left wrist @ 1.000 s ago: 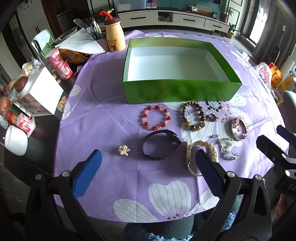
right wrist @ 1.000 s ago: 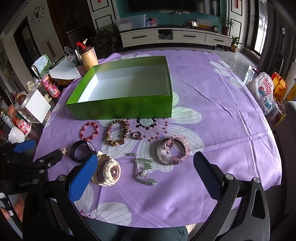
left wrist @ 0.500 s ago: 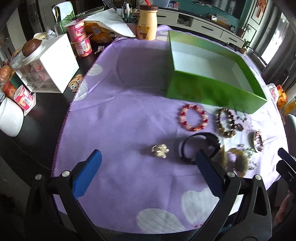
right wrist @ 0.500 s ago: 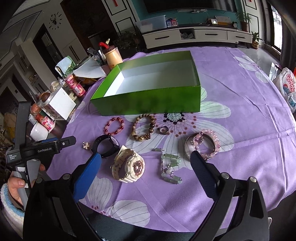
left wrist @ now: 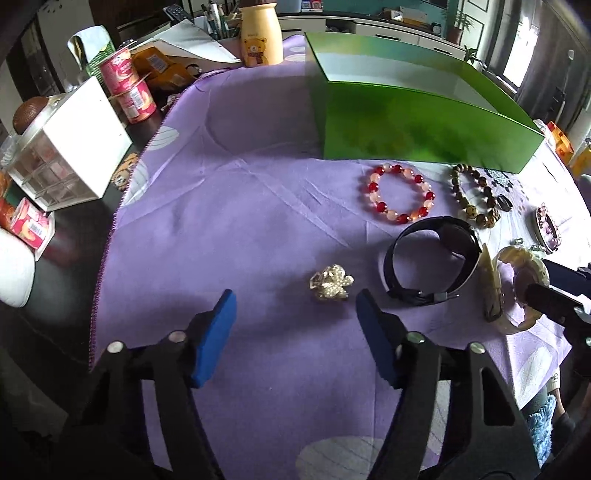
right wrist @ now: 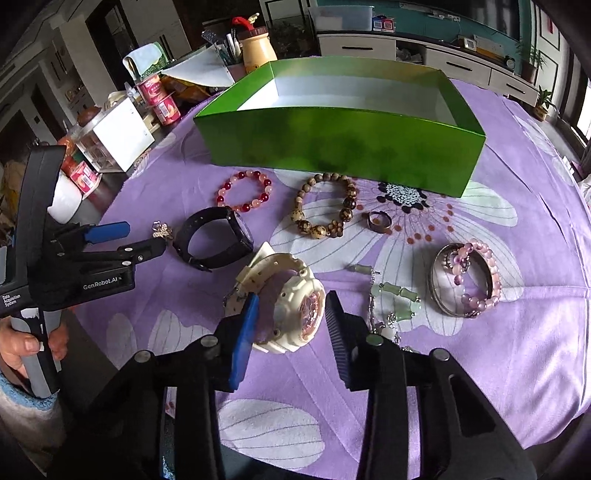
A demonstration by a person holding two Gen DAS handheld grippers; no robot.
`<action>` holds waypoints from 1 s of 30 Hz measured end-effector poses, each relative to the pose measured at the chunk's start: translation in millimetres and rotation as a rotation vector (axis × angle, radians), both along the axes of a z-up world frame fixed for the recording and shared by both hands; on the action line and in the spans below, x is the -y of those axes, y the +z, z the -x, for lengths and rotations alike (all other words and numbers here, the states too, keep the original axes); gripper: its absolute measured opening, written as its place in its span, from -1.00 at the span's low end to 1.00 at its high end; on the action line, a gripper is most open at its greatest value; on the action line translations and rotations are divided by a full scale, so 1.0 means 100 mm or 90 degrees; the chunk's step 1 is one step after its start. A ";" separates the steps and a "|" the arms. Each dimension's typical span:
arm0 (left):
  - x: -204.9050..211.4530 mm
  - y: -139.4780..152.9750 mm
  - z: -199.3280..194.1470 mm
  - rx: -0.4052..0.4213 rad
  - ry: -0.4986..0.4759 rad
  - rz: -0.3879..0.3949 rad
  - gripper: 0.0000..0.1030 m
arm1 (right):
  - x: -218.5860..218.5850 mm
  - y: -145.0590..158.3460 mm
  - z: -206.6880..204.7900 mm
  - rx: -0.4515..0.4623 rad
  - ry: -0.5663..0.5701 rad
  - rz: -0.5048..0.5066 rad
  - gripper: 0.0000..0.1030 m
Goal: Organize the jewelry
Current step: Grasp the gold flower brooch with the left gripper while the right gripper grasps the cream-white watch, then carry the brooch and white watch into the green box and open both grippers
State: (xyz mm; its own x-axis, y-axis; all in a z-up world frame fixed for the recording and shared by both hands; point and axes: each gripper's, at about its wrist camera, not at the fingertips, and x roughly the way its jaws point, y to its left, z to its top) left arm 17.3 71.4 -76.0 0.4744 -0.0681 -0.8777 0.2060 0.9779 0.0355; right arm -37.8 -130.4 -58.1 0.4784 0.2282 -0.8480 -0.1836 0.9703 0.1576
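Observation:
A green box point(left wrist: 424, 125) point(right wrist: 343, 144), white inside, stands on the purple cloth. In front of it lie a gold brooch point(left wrist: 330, 283) point(right wrist: 161, 230), a black watch point(left wrist: 430, 256) point(right wrist: 216, 240), a red bead bracelet point(left wrist: 400, 194) point(right wrist: 244, 190), a brown bead bracelet point(right wrist: 325, 210), a ring point(right wrist: 378, 221), a cream watch point(right wrist: 291, 302), a jade chain point(right wrist: 393, 299) and a pink bracelet with bangle point(right wrist: 467, 278). My left gripper point(left wrist: 295, 314) is open just before the brooch. My right gripper point(right wrist: 290, 321) is open, its fingers either side of the cream watch.
A white drawer box point(left wrist: 62, 147), yogurt cups point(left wrist: 129, 88), a yellow bear bottle point(left wrist: 260, 35) and papers crowd the table's left and far edge. The cloth's left edge point(left wrist: 107, 240) borders dark tabletop.
Both grippers have moved lower and closer to the table. The left one has closed in on the brooch, the right one on the cream watch. Both sets of fingers have narrowed.

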 end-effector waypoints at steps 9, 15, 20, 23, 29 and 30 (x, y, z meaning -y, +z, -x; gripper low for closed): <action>0.11 -0.04 -0.06 0.015 -0.023 0.011 -0.30 | -0.07 -0.06 -0.10 0.022 0.012 0.049 -0.61; 0.18 -0.03 -0.09 0.029 -0.022 0.024 -0.57 | -0.08 -0.04 -0.15 0.045 0.004 0.051 -0.65; 0.10 0.03 -0.10 0.036 -0.011 0.055 -0.62 | 0.04 0.10 -0.15 0.071 -0.010 0.029 -0.65; 0.04 0.08 -0.12 0.038 -0.004 0.073 -0.62 | 0.11 0.17 -0.17 0.081 -0.020 0.008 -0.65; 0.00 0.21 -0.20 0.047 -0.005 0.097 -0.62 | 0.22 0.32 -0.23 0.110 -0.038 -0.006 -0.65; 0.02 0.25 -0.20 0.051 -0.007 0.099 -0.62 | 0.24 0.34 -0.25 0.114 -0.041 -0.009 -0.65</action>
